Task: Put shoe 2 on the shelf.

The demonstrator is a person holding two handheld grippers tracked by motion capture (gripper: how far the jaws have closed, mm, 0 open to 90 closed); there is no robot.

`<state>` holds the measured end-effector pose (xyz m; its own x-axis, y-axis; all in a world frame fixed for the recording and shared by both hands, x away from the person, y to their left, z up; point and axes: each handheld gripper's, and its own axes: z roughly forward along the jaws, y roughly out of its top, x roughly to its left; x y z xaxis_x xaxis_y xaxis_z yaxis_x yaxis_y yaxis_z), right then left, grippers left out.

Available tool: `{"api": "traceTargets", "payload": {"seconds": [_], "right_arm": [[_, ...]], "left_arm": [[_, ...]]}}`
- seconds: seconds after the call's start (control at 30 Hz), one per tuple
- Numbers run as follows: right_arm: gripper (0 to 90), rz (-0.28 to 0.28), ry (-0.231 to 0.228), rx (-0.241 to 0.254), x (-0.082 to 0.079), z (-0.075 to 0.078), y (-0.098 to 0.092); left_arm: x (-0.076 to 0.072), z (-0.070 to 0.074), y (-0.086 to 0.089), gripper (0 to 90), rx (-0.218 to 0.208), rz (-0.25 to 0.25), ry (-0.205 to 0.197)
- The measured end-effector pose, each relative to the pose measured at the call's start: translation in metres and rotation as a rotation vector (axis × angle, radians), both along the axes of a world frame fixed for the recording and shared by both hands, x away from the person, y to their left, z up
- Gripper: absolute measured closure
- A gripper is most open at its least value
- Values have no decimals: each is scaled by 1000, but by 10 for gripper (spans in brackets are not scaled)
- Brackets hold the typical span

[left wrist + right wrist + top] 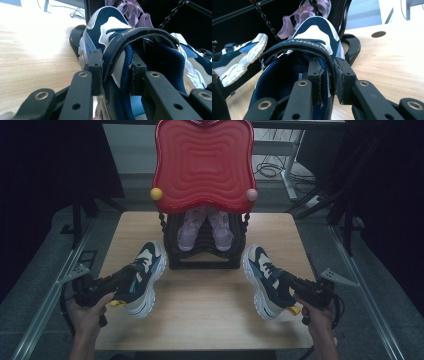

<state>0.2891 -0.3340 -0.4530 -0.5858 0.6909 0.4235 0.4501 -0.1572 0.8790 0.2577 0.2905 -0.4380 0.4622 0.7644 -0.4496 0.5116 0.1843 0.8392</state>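
Two navy-and-white sneakers lie on the wooden table. In the high view the left sneaker lies with its toe toward the black rack, and my left gripper is shut on its side wall. From the left gripper view, the jaws of my left gripper pinch the collar and strap of that sneaker. The right sneaker is held the same way by my right gripper. Seen along my right gripper, the pads clamp the collar wall of the sneaker.
A black rack at the table's middle back holds a pair of pink shoes under a red wavy panel with a yellow ball and a pink ball. Dark stands and cables surround the table.
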Motion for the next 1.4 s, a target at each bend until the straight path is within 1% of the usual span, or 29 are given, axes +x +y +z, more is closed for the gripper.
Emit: {"api": "traceTargets", "payload": {"seconds": [0.03, 0.2, 0.23, 0.27, 0.37, 0.4, 0.43, 0.5, 0.57, 0.6, 0.63, 0.67, 0.7, 0.77, 0.8, 0.87, 0.9, 1.03, 1.07, 1.1, 1.13, 1.17, 1.2, 1.23, 1.27, 1.3, 1.33, 1.37, 1.4], "right_arm": [[758, -7, -15, 2, 1, 2, -1], [758, -15, -26, 36, 2, 7, -2], [758, -20, -37, 38, 3, 7, -3], [758, -24, -39, 45, 3, 9, -2], [758, -30, -40, 52, 4, 11, -3], [758, -38, -51, 59, 5, 14, -3], [758, -42, -58, 60, 6, 16, -3], [758, -48, -67, 68, 7, 20, -3], [758, -51, -66, 73, 8, 22, -4], [758, -65, -74, 85, 10, 25, -4], [758, -65, -74, 85, 10, 25, -4], [758, -80, -81, 93, 12, 28, -4], [758, -88, -79, 104, 12, 30, -5], [758, -94, -86, 99, 14, 32, -5], [757, -108, -90, 97, 17, 38, -6], [757, -115, -90, 99, 18, 40, -7], [758, -128, -105, 99, 20, 44, -8], [758, -135, -117, 110, 22, 50, -9], [758, -141, -129, 108, 23, 54, -10], [758, -141, -129, 108, 23, 54, -10], [758, -145, -137, 114, 25, 59, -10], [758, -145, -137, 114, 25, 59, -10], [758, -143, -141, 115, 29, 64, -10], [758, -143, -141, 115, 29, 64, -10], [758, -144, -150, 117, 32, 69, -9], [758, -144, -150, 117, 32, 69, -9], [758, -144, -159, 121, 35, 74, -8], [758, -144, -159, 121, 35, 74, -8], [758, -144, -167, 122, 38, 79, -6]], "left_arm": [[1, 2, 1, 700, -3, 4, -6], [4, 5, 4, 700, -19, 9, -14], [4, 5, 4, 700, -19, 9, -14], [5, 7, 5, 700, -29, 10, -15], [7, 10, 7, 700, -36, 12, -22], [8, 14, 8, 700, -45, 16, -29], [8, 14, 8, 701, -45, 16, -29], [10, 20, 10, 701, -52, 21, -41], [11, 21, 10, 700, -54, 21, -44], [13, 25, 11, 701, -54, 20, -47], [13, 25, 11, 700, -54, 20, -47], [15, 27, 12, 700, -57, 19, -47], [16, 29, 12, 700, -56, 16, -46], [17, 30, 13, 700, -55, 17, -46], [18, 33, 13, 700, -47, 20, -51], [19, 34, 13, 701, -47, 23, -54], [20, 36, 15, 700, -51, 27, -60], [23, 41, 17, 701, -59, 32, -70], [24, 45, 18, 701, -58, 36, -79], [24, 45, 18, 701, -58, 36, -79], [27, 51, 20, 700, -56, 42, -94], [27, 51, 20, 701, -56, 42, -94], [29, 58, 20, 701, -59, 44, -107], [29, 58, 20, 701, -59, 44, -107], [33, 64, 21, 702, -63, 49, -118], [33, 64, 21, 702, -63, 49, -118], [36, 69, 20, 702, -61, 51, -129], [36, 69, 20, 702, -61, 51, -129], [38, 74, 19, 702, -57, 57, -141]]}}
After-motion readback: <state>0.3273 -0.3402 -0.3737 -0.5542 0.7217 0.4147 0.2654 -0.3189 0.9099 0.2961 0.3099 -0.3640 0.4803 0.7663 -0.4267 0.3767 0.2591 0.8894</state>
